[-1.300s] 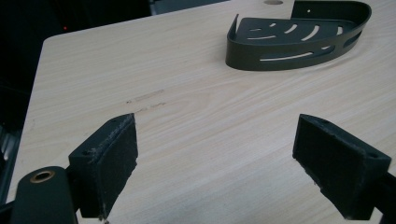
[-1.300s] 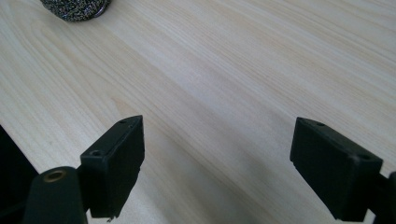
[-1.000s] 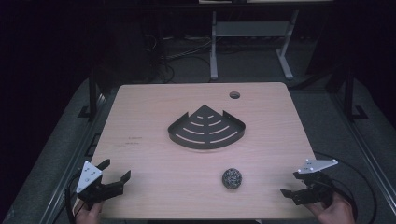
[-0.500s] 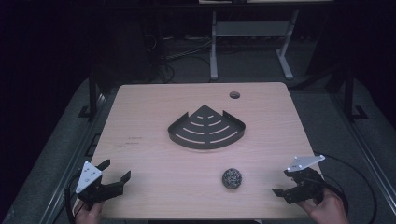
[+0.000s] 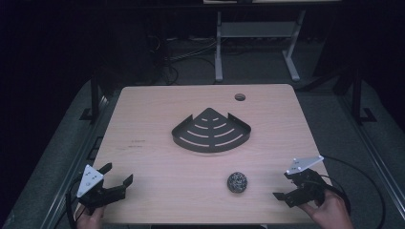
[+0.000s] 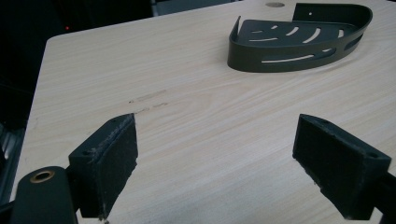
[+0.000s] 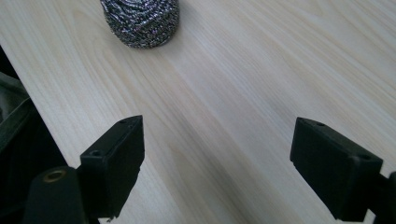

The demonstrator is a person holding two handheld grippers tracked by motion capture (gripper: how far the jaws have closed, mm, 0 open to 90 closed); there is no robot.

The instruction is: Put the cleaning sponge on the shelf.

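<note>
A: Right gripper (image 5: 300,190) has swung in from the bench's (image 5: 157,109) right edge over the last second, jaws wide apart, now facing the steel scourer (image 5: 237,182) near the front edge.

B: And the left gripper (image 5: 114,180)?

A: Parked at the front left corner, jaws apart too. The black corner basket (image 5: 211,130) sits mid-bench. Looks like a pickup is coming.

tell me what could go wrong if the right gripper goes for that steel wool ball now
1. The steel wool ball is round and loose on the table, close to the near edge; a jaw that nudges it could roll it off.
2. In the right gripper view the ball sits off to the left of the open right gripper, so closing without re-aiming would likely miss or clip it.
</note>
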